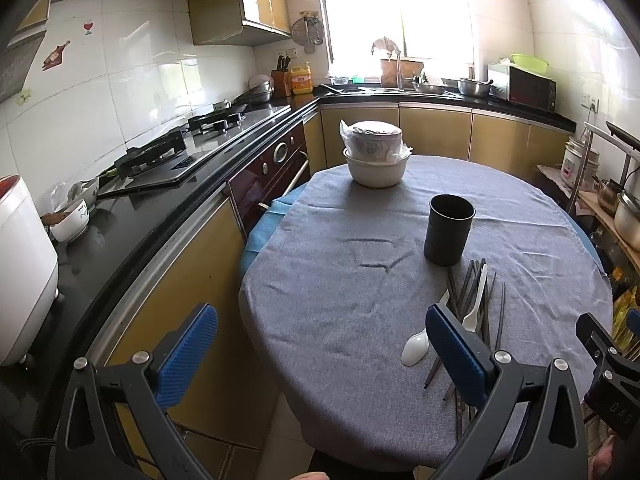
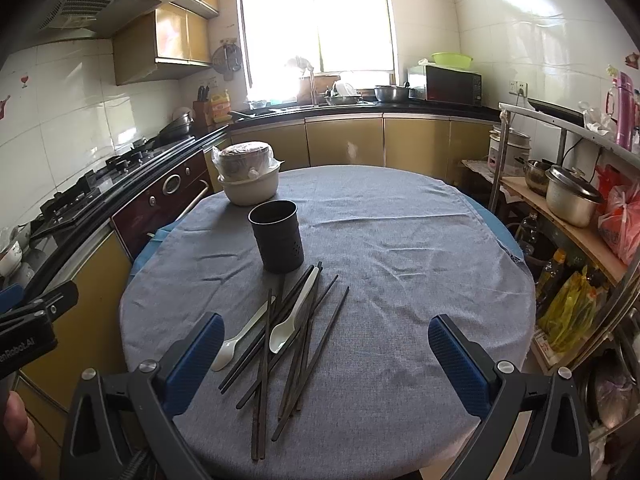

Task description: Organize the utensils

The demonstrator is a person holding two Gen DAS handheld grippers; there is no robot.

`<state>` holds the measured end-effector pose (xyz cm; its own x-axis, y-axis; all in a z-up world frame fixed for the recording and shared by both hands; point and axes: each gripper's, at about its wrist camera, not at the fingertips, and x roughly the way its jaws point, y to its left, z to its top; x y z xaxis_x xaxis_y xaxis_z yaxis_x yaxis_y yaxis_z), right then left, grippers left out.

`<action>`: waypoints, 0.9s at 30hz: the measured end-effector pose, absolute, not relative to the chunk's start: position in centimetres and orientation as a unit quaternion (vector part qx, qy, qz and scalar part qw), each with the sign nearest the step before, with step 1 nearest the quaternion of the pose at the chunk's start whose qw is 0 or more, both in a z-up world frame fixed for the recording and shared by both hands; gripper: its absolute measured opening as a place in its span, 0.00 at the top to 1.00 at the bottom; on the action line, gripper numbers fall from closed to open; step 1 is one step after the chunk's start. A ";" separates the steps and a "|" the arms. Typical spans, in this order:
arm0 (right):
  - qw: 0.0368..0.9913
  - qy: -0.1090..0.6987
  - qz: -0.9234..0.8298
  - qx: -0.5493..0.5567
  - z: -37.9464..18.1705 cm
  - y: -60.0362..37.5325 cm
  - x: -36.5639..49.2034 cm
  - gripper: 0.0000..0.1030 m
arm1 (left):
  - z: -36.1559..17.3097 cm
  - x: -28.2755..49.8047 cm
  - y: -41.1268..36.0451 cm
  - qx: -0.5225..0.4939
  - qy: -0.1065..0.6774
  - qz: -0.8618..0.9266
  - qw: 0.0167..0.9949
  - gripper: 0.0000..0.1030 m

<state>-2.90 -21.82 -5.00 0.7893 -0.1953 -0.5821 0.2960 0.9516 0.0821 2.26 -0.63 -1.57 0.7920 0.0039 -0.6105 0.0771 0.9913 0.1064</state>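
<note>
A black utensil cup [image 2: 276, 240] stands upright on the grey tablecloth [image 2: 400, 280]; it also shows in the left wrist view [image 1: 449, 235]. In front of it lies a pile of dark chopsticks [image 2: 296, 336] with two white plastic spoons [image 2: 290, 322] [image 2: 236, 344] among them; the pile also shows in the left wrist view [image 1: 476, 300], with one spoon [image 1: 418, 346]. My right gripper [image 2: 326, 354] is open and empty just above the near end of the pile. My left gripper [image 1: 320, 344] is open and empty, left of the pile, over the table's left edge.
A white bowl with a bagged stack of bowls [image 2: 248, 178] sits at the table's far left. The counter with the stove [image 1: 168, 152] runs along the left. A shelf with pots [image 2: 568, 196] stands to the right.
</note>
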 end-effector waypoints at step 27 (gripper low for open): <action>0.943 0.294 -0.131 0.083 -5.1 -21.5 -3.3 0.00 | -1.7 2.1 -0.8 0.059 0.321 -0.038 0.944 0.00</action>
<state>-3.32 -21.52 -5.05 0.7932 -0.1985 -0.5757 0.2963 0.9517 0.0800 2.15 -0.77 -1.68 0.7905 -0.0339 -0.6116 0.1094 0.9902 0.0866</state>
